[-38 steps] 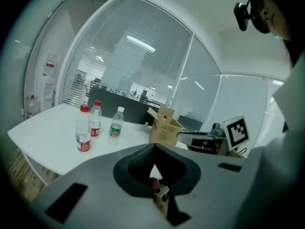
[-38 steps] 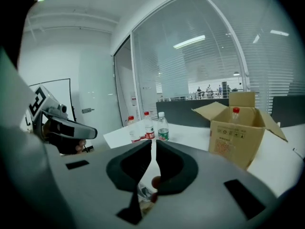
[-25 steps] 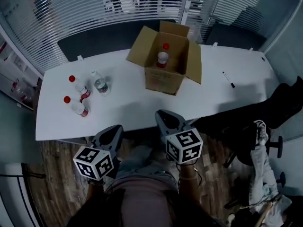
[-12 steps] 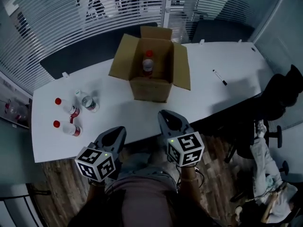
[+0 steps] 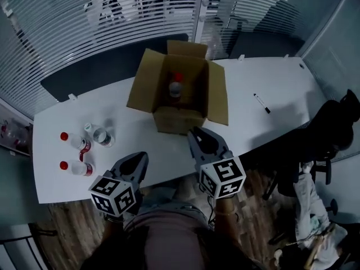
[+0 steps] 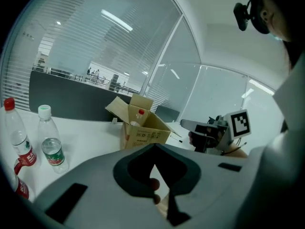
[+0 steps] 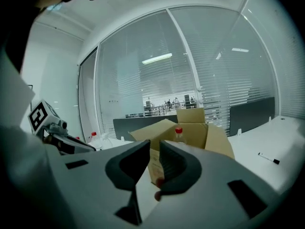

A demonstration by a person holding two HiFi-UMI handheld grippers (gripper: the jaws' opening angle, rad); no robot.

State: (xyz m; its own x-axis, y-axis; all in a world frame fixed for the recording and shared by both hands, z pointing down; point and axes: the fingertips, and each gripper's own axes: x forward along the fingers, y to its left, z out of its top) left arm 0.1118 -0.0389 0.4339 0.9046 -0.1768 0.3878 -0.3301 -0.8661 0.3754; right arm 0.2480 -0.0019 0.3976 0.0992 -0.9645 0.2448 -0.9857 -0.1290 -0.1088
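Observation:
An open cardboard box (image 5: 179,117) stands on the white table (image 5: 253,128), with a red-capped bottle (image 5: 176,88) upright inside it. My right gripper (image 5: 195,134) hovers at the table's near edge just in front of the box (image 7: 217,136), its jaws a narrow gap apart with nothing between them. My left gripper (image 5: 140,157) is lower and to the left, short of the table edge, shut and empty. Three bottles stand at the table's left: two with red caps (image 5: 72,141) (image 5: 73,167) and one with a green label (image 5: 100,135).
A black marker (image 5: 261,103) lies on the table right of the box. A dark office chair (image 5: 332,131) stands at the right. Glass walls with blinds (image 5: 112,21) close off the far side. The floor below is wood (image 5: 67,235).
The right gripper has moved forward to the table edge before the box and its jaws have parted slightly. The left gripper view has swung right, from the bottles towards the box.

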